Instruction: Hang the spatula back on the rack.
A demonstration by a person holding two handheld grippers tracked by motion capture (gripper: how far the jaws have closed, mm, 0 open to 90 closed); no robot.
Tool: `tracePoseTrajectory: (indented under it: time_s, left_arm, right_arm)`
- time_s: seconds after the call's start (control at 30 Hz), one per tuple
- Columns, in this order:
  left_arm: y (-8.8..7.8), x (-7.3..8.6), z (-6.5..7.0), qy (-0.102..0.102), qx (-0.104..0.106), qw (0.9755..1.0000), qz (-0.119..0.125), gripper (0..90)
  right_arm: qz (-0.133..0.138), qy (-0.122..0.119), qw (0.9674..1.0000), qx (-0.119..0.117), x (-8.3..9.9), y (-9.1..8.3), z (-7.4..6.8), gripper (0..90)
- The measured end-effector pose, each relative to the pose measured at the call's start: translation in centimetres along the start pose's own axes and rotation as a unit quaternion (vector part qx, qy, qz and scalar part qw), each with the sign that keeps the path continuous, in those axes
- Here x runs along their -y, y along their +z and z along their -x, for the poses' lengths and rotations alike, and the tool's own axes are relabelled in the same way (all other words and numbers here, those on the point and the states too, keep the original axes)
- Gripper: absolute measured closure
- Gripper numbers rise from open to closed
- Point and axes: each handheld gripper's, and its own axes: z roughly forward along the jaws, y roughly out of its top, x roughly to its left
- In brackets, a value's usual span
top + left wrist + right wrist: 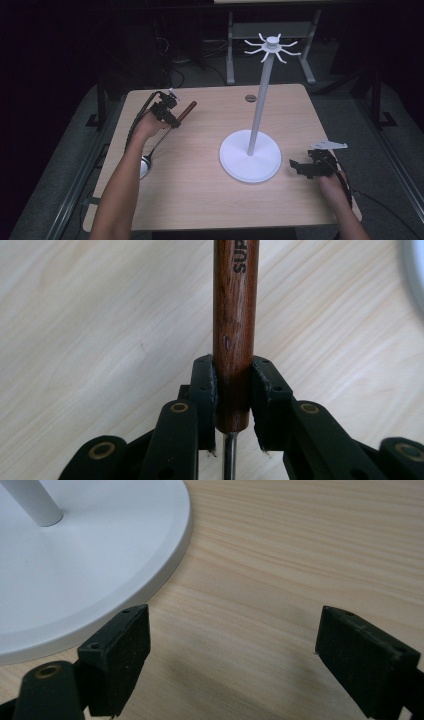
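Ladle (pixel 165 134): its brown wooden handle (pixel 234 335) is pinched between the left gripper's (pixel 233 390) jaws, the metal shaft running back beneath them to the bowl at the table's (pixel 200 195) near-left edge. The left forearm reaches forward. The right gripper (pixel 232 655), jaws spread wide with nothing between them, sits just beside the white stand's (pixel 250 155) round base.

A: Any readable text?
B: One bit. Wooden handle (pixel 234 335), black letters "SUP" running along it, rest cut off by the top edge, left gripper view.
A: Anything else?
B: Nothing else legible.
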Motion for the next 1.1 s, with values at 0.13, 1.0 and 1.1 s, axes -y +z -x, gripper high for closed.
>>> tracePoseTrajectory:
  time_s: [0.13, 1.0, 1.1]
  left_arm:
    - [-1.2, -0.1, 0.7, 0.007, 0.007, 0.9996, 0.027, 73.6]
    - [-7.9, 4.4, 3.9, 0.022, 0.025, 0.9689, 0.245, 73.7]
    - [-8.5, 5.4, 4.1, 0.028, 0.038, 0.9595, 0.278, 73.7]
  right_arm:
    - [0.000, 0.000, 1.0000, 0.000, 0.0, 0.0, 0.0, 14.3]
    - [-0.002, -0.001, 1.0000, 0.000, 0.0, 0.1, -0.1, 14.3]
    - [-0.004, -0.001, 1.0000, 0.001, 0.0, 0.1, -0.1, 14.3]
